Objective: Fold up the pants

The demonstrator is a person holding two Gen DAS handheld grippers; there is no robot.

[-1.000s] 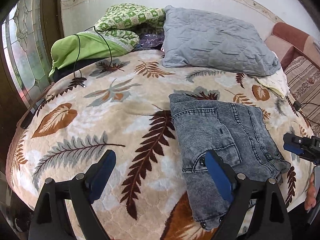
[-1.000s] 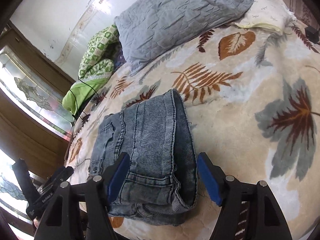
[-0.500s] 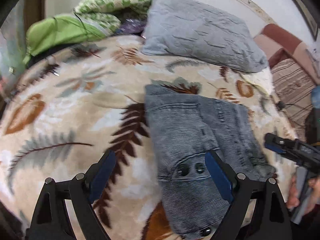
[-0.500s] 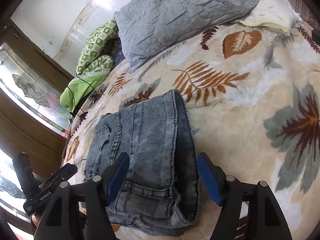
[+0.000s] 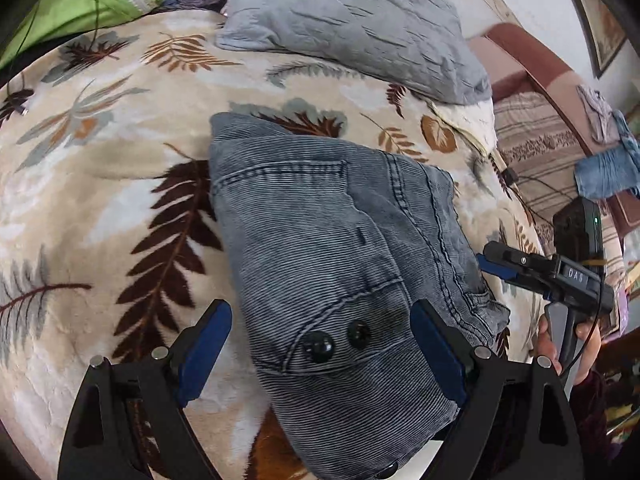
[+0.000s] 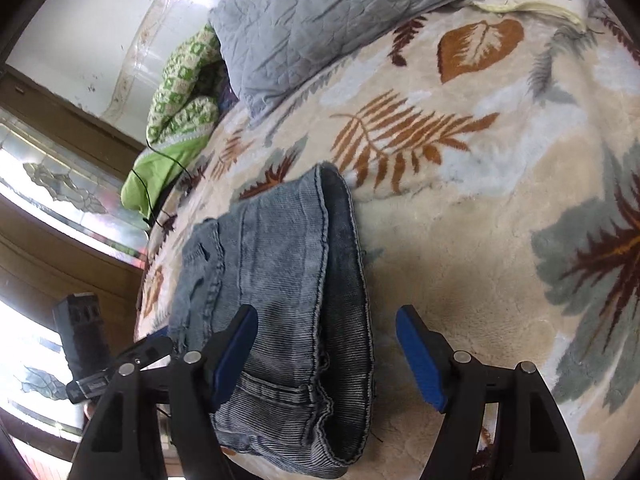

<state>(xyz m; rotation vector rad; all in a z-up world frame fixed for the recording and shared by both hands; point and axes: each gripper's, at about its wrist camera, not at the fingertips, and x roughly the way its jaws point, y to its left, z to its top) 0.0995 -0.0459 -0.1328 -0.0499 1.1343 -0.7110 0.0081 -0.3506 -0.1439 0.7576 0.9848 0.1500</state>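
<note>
Grey-blue denim pants (image 5: 320, 248) lie folded into a compact bundle on a leaf-patterned blanket (image 5: 100, 200). My left gripper (image 5: 320, 348) hovers open over the near end, where two dark buttons (image 5: 318, 346) show between its blue pads. In the right wrist view the same pants (image 6: 280, 280) lie with their thick folded edge toward me. My right gripper (image 6: 326, 354) stands open astride that edge, its pads not pressing the cloth. The right gripper (image 5: 496, 258), held in a hand, also shows at the pants' right side in the left wrist view.
A grey quilted pillow (image 5: 352, 24) lies at the head of the bed, with green bedding (image 5: 68, 4) and a black cable beside it. A striped sofa (image 5: 540, 148) with blue cloth stands to the right. A stained-glass window (image 6: 60, 188) lies left of the bed.
My left gripper tipped downward and came in over the pants' near end, so the buttons now sit between its pads. My right gripper edged lower and closer along the folded edge.
</note>
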